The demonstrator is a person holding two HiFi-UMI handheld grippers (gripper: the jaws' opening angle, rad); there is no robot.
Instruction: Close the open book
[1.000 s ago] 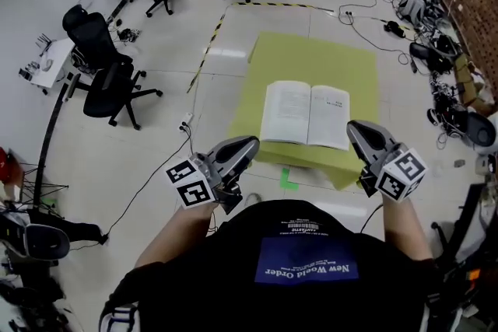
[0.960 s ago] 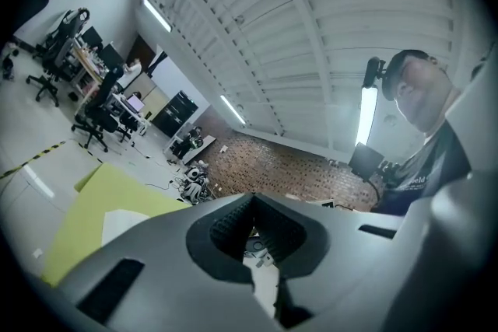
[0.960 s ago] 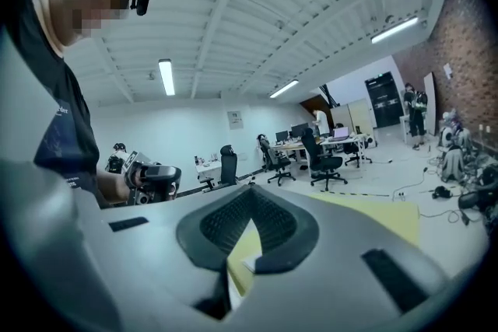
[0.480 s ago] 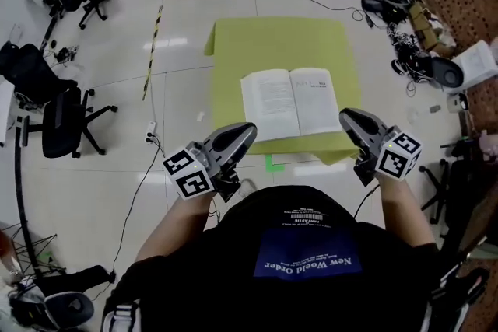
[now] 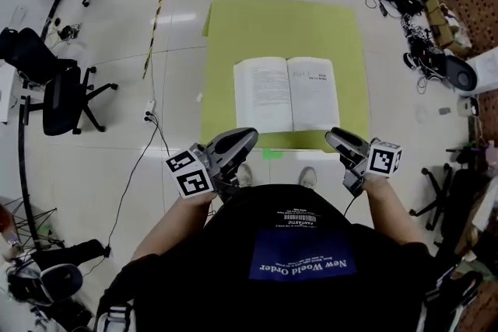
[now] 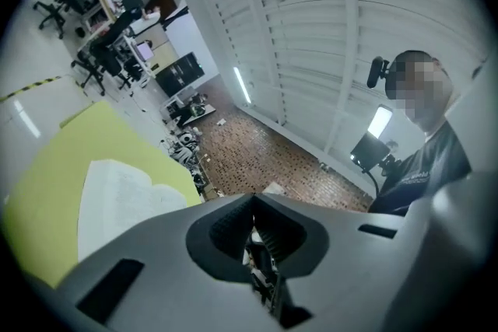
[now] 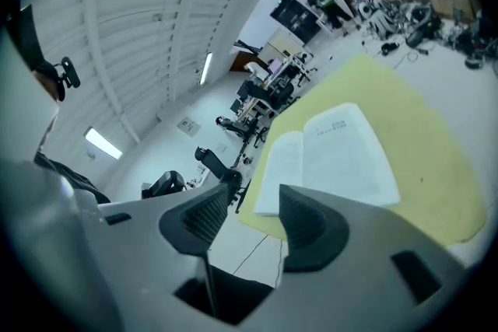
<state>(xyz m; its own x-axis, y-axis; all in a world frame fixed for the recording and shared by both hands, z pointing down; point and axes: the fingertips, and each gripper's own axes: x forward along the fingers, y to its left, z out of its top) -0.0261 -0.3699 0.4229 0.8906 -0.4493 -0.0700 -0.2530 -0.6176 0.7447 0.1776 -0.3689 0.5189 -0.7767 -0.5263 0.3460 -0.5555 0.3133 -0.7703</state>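
An open white book [image 5: 286,93] lies flat on a yellow-green table [image 5: 233,27], near its front edge. The same book [image 7: 331,155] shows ahead of the right gripper and, faintly, the book [image 6: 124,198] lies left of the left one. My left gripper [image 5: 247,138] hovers off the table's front left corner, jaws shut with nothing between them. My right gripper [image 5: 333,138] hangs just in front of the table's front right edge; its jaws are opening and hold nothing. Neither gripper touches the book.
Black office chairs [image 5: 54,93] stand on the white floor to the left. Cables and gear [image 5: 424,19] pile up along a brick wall on the right. A green tape mark [image 5: 271,155] is on the floor by the table's front edge. The person's feet show below it.
Both grippers have sunk toward the table's front edge. The right gripper has rolled and its jaws have parted. The head view has shifted so the book sits more centred.
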